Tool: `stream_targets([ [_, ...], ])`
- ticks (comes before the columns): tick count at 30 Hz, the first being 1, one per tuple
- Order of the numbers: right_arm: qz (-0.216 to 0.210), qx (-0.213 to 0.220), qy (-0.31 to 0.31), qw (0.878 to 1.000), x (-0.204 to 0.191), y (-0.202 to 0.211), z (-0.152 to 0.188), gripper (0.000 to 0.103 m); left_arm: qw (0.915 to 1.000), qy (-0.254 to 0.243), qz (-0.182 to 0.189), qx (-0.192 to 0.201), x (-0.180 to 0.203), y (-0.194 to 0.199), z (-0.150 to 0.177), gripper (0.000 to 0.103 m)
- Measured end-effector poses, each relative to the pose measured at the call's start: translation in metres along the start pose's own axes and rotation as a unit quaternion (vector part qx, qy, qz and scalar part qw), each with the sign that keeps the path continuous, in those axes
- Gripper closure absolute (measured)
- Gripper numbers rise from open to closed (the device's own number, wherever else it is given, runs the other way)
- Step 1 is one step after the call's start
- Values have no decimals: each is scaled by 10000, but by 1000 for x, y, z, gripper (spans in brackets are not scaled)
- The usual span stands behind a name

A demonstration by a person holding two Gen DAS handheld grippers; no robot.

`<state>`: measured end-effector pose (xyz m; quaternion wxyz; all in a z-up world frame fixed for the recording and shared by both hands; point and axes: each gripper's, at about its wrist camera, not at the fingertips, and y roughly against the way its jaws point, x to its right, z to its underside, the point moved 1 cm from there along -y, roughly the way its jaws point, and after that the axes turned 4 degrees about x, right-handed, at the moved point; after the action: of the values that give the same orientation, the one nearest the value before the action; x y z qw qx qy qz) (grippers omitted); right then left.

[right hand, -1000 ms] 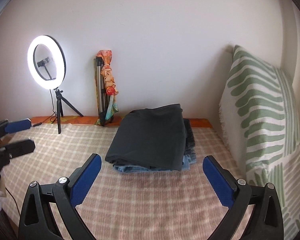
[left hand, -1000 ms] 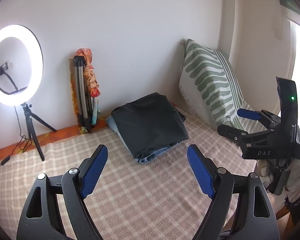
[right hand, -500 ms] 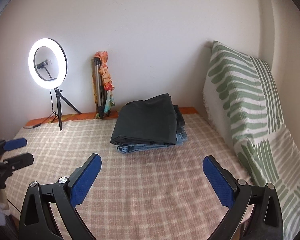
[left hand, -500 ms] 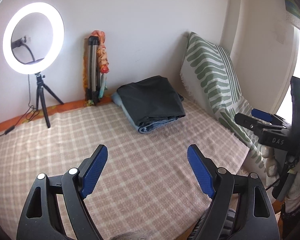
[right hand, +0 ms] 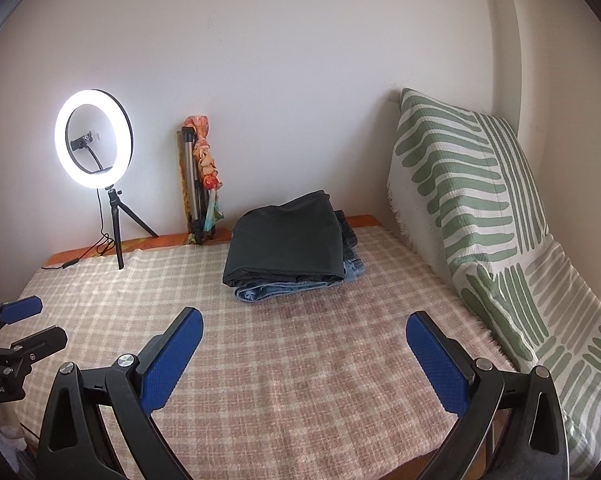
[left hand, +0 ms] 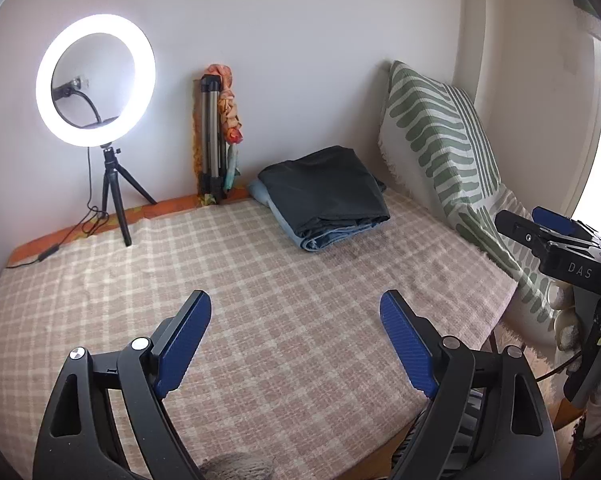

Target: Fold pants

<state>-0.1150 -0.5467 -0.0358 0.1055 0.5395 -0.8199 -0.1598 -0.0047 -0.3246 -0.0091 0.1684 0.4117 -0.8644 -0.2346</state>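
Observation:
A folded stack lies at the back of the bed: dark pants (left hand: 324, 188) on top of folded blue jeans (left hand: 324, 240). The right wrist view shows the same dark pants (right hand: 288, 236) and jeans (right hand: 276, 290). My left gripper (left hand: 295, 300) hovers over the checked blanket (left hand: 260, 280) near the bed's front edge; its jaws are opening and nothing is between them. My right gripper (right hand: 304, 318) stands open and empty, also well short of the stack. Each gripper shows at the edge of the other's view, both apart from the clothes.
A lit ring light (left hand: 96, 80) on a small tripod stands at the back left, its cable trailing along the wall. A folded tripod with a coloured cloth (left hand: 216, 140) leans on the wall. A green-striped throw (left hand: 440, 140) covers the bed's right side.
Both grippers have drawn back from the folded stack, which now looks smaller and farther away. More of the blanket and the bed's front edge has come into view.

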Motion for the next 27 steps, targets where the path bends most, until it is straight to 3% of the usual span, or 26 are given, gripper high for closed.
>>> stream_targets([
  [27, -96, 33, -176, 9998, 2, 4, -1, 0, 9998, 97, -12, 177, 1, 14, -1, 16],
])
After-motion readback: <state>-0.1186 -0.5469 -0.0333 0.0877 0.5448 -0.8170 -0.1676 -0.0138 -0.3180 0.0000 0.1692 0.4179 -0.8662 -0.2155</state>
